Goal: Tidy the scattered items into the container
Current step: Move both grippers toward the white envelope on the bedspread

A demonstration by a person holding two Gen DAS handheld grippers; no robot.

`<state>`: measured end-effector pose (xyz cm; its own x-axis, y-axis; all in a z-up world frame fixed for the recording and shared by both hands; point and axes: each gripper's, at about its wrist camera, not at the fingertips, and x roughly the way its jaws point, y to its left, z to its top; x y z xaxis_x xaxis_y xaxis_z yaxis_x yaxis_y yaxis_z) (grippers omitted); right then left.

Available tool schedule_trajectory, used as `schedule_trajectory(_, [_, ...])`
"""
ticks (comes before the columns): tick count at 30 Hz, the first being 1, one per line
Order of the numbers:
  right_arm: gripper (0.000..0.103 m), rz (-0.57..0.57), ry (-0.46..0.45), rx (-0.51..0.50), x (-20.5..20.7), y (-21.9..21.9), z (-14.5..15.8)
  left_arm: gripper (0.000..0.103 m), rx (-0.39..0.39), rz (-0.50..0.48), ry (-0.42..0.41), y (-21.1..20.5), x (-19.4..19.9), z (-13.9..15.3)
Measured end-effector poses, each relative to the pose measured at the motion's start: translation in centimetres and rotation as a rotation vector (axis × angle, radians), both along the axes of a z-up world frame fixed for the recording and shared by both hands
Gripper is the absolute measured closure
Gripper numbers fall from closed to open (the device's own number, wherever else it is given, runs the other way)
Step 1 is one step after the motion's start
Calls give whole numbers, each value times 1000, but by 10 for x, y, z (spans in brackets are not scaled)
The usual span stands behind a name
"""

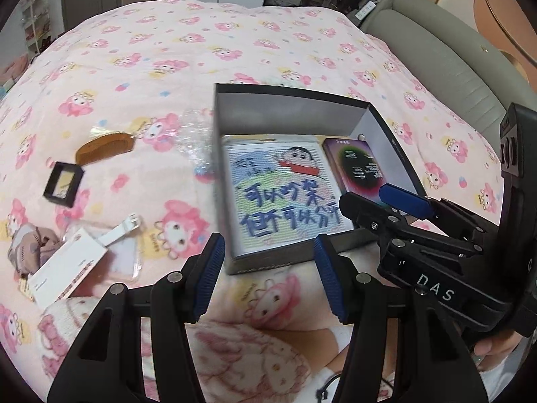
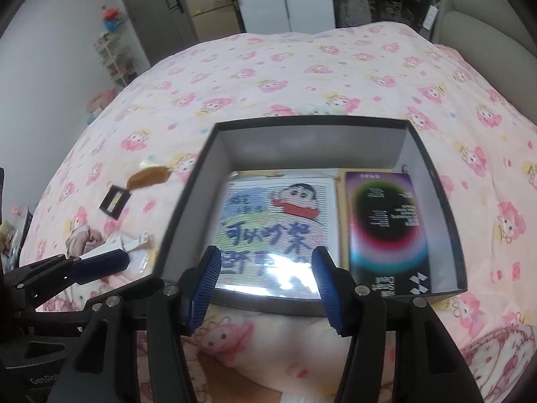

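Pink cartoon-print bedding covers the bed (image 1: 268,43) where all of this lies, with a grey headboard off to one side and cupboards behind. Near the front edge sits the container, a dark open box (image 1: 288,100) with pale inner walls. Two things already lie flat on its floor: a square cartoon picture card (image 1: 282,198) with blue handwriting, and beside it a purple printed pack (image 2: 386,228) against the box's side wall.

Both grippers hang empty near the box's front rim. The left gripper (image 1: 266,277) has its blue-padded fingers spread wide with nothing between them; the right gripper (image 2: 266,290) is likewise spread and holds nothing, its fingers framing the near wall of the box.

Still loose on the bedding, well to the left of the box, are a brown comb (image 1: 104,149), a small black frame box (image 1: 63,184), a white card (image 1: 67,268) with a white strap and clear sleeve, and a crumpled piece of clear wrap (image 1: 196,137) just beside the box wall.

By my reading, the task is partway through and between pickups. The next move calls for the left gripper to swing out to one of the loose pieces; flat items on soft bedding will likely need a low, shallow approach.
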<state>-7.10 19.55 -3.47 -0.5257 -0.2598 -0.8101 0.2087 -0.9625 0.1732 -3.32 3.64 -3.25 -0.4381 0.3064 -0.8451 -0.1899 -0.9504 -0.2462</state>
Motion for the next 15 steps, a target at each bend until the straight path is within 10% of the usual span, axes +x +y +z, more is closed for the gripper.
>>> schedule_trajectory(15, [51,180,6,84,12,-121,2,48,42,211,0,-119,32,-12])
